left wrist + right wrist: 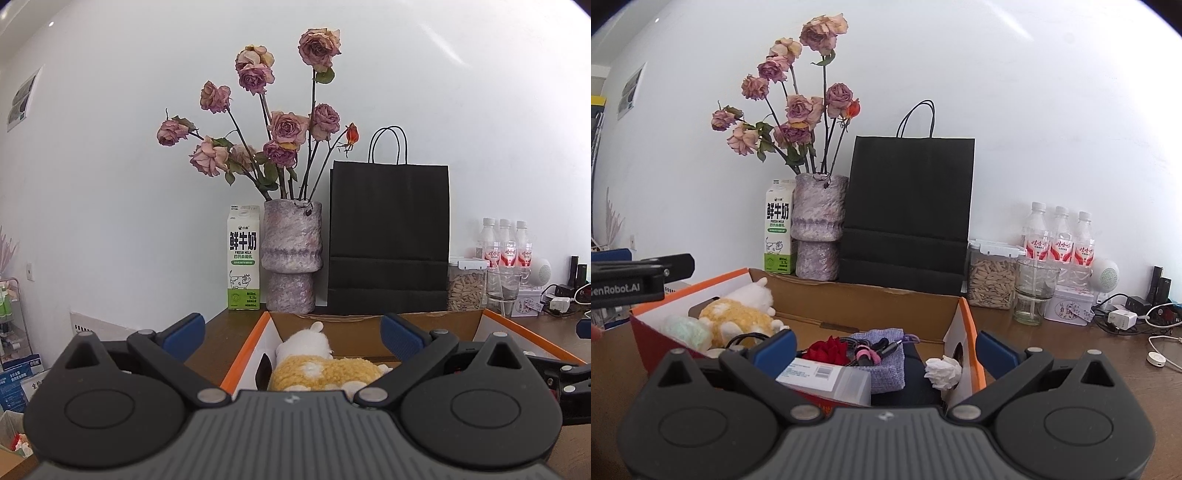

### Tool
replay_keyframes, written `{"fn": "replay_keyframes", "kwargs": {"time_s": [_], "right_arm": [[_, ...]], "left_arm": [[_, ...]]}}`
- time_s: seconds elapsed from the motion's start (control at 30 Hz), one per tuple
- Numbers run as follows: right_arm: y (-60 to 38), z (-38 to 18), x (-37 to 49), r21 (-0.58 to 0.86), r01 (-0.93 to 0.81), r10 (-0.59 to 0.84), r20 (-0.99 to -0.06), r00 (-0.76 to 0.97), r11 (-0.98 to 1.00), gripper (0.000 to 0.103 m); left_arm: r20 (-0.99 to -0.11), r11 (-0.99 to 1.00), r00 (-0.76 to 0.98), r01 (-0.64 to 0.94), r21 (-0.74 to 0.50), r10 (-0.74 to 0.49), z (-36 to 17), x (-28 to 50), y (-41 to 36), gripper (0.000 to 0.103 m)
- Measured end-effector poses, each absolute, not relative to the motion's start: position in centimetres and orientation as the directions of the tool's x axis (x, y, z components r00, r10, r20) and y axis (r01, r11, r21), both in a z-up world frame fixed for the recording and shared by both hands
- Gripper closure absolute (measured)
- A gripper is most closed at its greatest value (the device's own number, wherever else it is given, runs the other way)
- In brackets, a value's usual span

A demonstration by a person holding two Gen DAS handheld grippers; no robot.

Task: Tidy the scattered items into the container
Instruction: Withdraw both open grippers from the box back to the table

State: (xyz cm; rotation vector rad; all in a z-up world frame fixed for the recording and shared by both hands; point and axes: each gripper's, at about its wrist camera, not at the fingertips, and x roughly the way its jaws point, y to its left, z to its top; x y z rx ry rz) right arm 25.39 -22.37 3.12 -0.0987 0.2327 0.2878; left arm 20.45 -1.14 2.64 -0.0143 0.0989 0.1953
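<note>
Cardboard forms the open box (871,302), brown inside with orange-edged flaps, resting on the dark wooden desk (1052,354). Both grippers hover at its near edge with their blue-padded fingers spread wide and nothing between them: the left gripper (291,334) above the box's left end, the right gripper (886,350) above its right half.

Inside, at the left, lies a fuzzy yellow-and-white plush toy (742,314) beside a pale green fluffy ball (685,330). Toward the right sit a knitted lilac pouch (886,363), a red fabric flower (827,350), a black cable with a pink tie (866,354), a white rectangular carton (827,380) and a crumpled white tissue (943,371) against the right flap.

Behind the box stand a milk carton (778,229), a rough mottled vase (818,229) of dried roses, a matte black paper bag (908,210), a clear seed jar (991,278) and three plastic bottles (1060,240).
</note>
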Motion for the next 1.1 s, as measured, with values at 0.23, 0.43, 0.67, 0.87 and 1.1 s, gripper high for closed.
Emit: {"fn": "replay_keyframes", "kwargs": {"time_s": [0.23,0.43,0.67,0.87,1.1], "right_arm": [[-22.6,2.9,24.6,-0.072,-0.304,0.277,-0.253,0.927,0.950,0.000],[-22.7,2.7,24.1,-0.075,-0.315,0.286,-0.266,0.921,0.946,0.000],[-22.8,2.4,23.6,-0.077,-0.330,0.296,-0.287,0.911,0.941,0.000],[-23.0,2.3,23.1,-0.070,-0.334,0.300,-0.294,0.907,0.940,0.000],[-23.2,2.2,22.7,-0.065,-0.342,0.308,-0.306,0.901,0.937,0.000]], "left_arm": [[-0.108,0.982,0.976,-0.188,0.007,0.188,2.6,19.7,-0.9,0.000],[-0.117,0.983,0.976,-0.181,0.011,0.181,2.6,19.1,-0.7,0.000],[-0.110,0.983,0.977,-0.183,0.025,0.185,2.5,18.2,-0.6,0.000],[-0.117,0.979,0.972,-0.202,0.020,0.203,2.5,17.7,-0.1,0.000],[-0.141,0.978,0.968,-0.208,0.021,0.209,2.4,17.3,0.5,0.000]]}}
